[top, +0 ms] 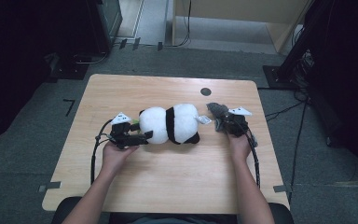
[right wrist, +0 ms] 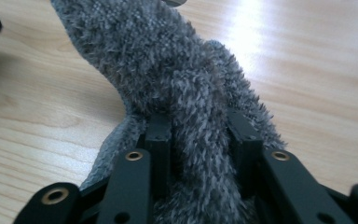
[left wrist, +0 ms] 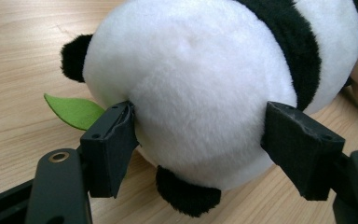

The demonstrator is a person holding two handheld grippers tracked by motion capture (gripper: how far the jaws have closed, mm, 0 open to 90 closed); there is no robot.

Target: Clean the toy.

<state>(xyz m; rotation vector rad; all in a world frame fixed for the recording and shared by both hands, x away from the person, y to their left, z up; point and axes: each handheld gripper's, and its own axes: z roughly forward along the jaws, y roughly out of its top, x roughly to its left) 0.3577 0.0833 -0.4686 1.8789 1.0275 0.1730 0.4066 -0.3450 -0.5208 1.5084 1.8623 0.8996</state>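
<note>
Table centre: left gripper (top: 142,137) at nine o'clock clamps wide on the plush panda (top: 170,123); right gripper (top: 223,122) at three pinches the grey fuzzy cloth (right wrist: 186,93) nearly closed; keep both grips firm

Panda plush (top: 170,123): white body, one broad black band around the middle; black ear and black paw patches.
Leaf (left wrist: 74,111): flat bright green, plain, at the panda plush's head end.
Tag (top: 204,120): white, on the panda plush's other end.
Fuzzy cloth (right wrist: 177,79): mottled grey, darker and lighter fibres mixed, no print.
Left gripper (top: 137,138): black, with a light grey plate on top.
Right gripper (top: 227,122): black, same pale plate; brass-coloured rivets on the links.
Cables (top: 93,154): black.
Counter (top: 168,177): light wood grain, pale tan, with one dark round spot near the far edge.
Floor (top: 23,126): grey carpet.
</note>
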